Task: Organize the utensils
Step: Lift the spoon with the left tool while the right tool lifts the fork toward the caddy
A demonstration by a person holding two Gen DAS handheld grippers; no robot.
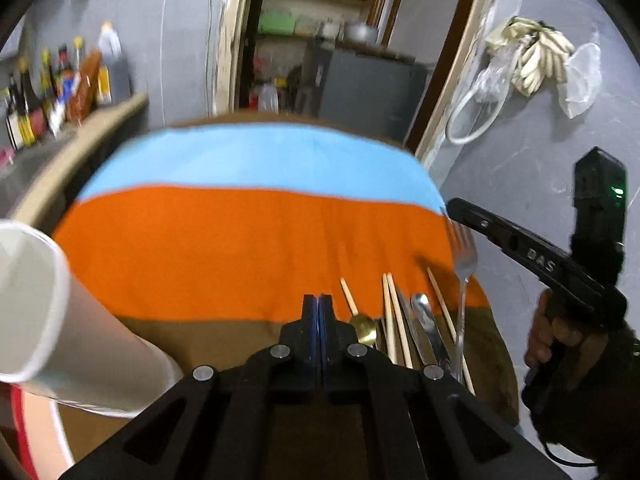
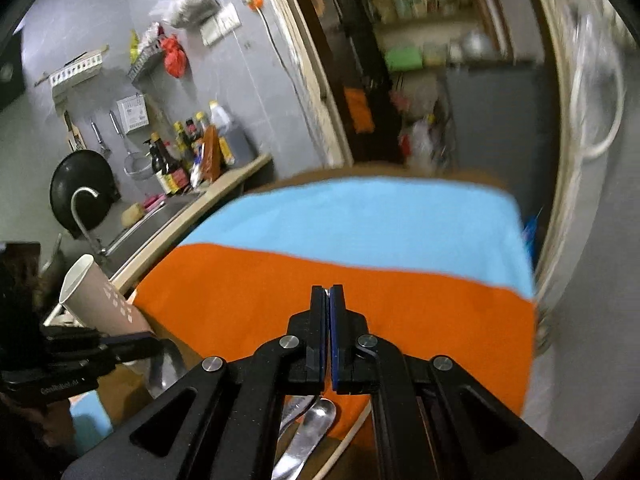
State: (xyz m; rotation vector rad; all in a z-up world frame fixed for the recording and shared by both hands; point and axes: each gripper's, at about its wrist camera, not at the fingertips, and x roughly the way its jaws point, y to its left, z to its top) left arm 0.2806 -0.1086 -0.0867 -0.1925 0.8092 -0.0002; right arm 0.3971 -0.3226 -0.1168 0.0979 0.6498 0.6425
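Sorting barely begun | left tongs [image 1: 321, 308] and right tongs [image 2: 328, 300] pressed together, empty | chopsticks [image 1: 394, 320], fork [image 1: 464, 276], spoon [image 1: 422, 312] loose right of left tongs | cup [image 1: 48, 304] left, seemingly empty

The raised letters "DAS" are read on the side of the black plastic right gripper [image 1: 454, 206] in the left wrist view. Small white lettering is seen on the black body of the left gripper [image 2: 154, 340] in the right wrist view, but it is too blurred to be made out. Bottle labels on the bench are not legible.
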